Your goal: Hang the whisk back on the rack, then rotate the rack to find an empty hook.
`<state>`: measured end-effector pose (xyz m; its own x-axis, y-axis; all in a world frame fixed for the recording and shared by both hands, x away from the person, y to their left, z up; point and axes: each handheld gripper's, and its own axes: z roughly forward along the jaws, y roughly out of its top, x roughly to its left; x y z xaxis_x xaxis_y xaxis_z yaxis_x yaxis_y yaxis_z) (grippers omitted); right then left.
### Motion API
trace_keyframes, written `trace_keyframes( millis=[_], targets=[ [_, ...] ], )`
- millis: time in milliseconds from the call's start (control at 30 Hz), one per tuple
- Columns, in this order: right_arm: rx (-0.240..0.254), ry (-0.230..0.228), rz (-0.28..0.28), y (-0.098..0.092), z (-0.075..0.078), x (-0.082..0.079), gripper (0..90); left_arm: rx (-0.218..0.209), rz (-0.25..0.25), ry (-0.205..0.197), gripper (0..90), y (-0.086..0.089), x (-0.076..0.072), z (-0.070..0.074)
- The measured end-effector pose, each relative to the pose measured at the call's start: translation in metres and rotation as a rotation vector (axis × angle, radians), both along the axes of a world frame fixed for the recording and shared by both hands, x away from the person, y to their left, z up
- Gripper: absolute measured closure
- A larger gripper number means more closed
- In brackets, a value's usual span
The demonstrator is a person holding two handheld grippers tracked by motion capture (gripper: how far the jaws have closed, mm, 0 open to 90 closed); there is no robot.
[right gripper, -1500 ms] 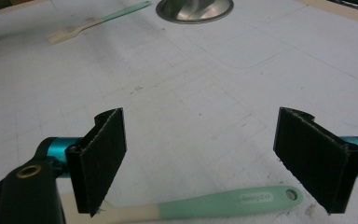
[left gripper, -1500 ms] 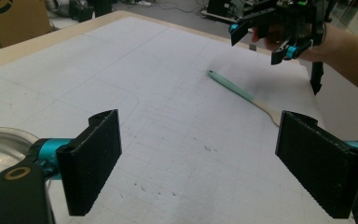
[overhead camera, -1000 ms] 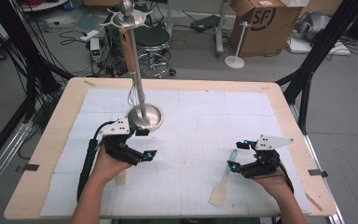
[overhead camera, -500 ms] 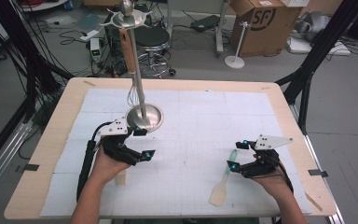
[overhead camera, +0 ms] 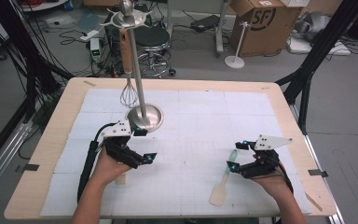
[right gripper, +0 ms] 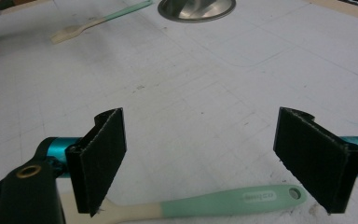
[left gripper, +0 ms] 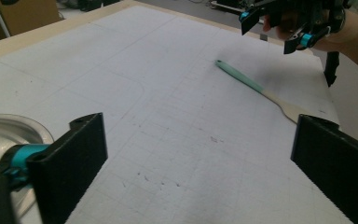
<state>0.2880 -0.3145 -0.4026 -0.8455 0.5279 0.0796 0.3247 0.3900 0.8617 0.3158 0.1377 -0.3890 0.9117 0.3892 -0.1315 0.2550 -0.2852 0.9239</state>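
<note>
High view: left gripper (overhead camera: pixel 144 156) rests low on the white mat (overhead camera: pixel 200 135), just in front of the steel round base (overhead camera: pixel 153 122) of the utensil stand (overhead camera: pixel 135 70). Jaws apart, nothing between them; they have just been opening wider. A whisk (overhead camera: pixel 128 91) with a wooden handle hangs from the stand's top hooks. Right gripper (overhead camera: pixel 235 156) sits at the right side of the mat, jaws apart. The spatula (overhead camera: pixel 223 184), mint handle and cream blade, lies flat on the mat just left of the right gripper, blade toward the person, handle end near the gripper's tips. A second cream piece lies by the left hand (overhead camera: pixel 109 165), mostly hidden, can't tell what it is

Left gripper view: both black jaws stand wide, bare mat between them. Edge of the steel base (left gripper: pixel 9 135) at lower left. Across the mat the spatula (left gripper: pixel 261 91) lies flat, with the right gripper (left gripper: pixel 279 28) hovering just above its handle end, not touching it

Right gripper view: jaws spread wide, pads clear of everything. The spatula (right gripper: pixel 200 204) lies flat on the mat crosswise below the jaws, hanging hole to the right, not gripped. Farther off, the steel base (right gripper: pixel 196 9) at top, and a second spatula (right gripper: pixel 98 21) of the same colours lies at top left
</note>
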Motion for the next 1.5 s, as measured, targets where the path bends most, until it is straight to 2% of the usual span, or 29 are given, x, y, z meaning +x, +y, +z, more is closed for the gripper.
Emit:
trace_keyframes(
  millis=[600,733,967,1067,1167,1267,1500],
  targets=[
    [0.004,-0.008,-0.001,0.0001,0.0006,-0.0006,16.3,0.004,0.019,-0.014,1.6,0.0007,-0.0015,0.002],
    [0.001,-0.006,-0.001,0.0011,0.0003,0.0001,16.3,0.01,0.007,0.017,1.6,0.0005,-0.0019,0.0018],
    [0.002,-0.007,0.007,0.0027,0.0,0.0009,16.3,0.025,0.028,0.015,1.8,0.0009,-0.0041,0.0039],
    [0.009,-0.008,0.003,0.002,0.0004,0.0016,16.3,0.026,0.015,0.018,6.1,0.0025,-0.0044,0.0042],
    [0.006,-0.009,0.004,0.0021,0.0003,0.0017,16.3,0.023,-0.012,0.017,18.9,0.0024,-0.0048,0.0041],
    [0.006,-0.007,0.003,0.0023,0.0004,0.0012,16.3,0.03,-0.016,0.017,20.3,0.002,-0.0042,0.0037],
    [0.005,-0.006,0.004,0.002,0.0003,0.0008,16.3,0.026,-0.032,0.02,29.7,0.0024,-0.0037,0.0034]
  ],
)
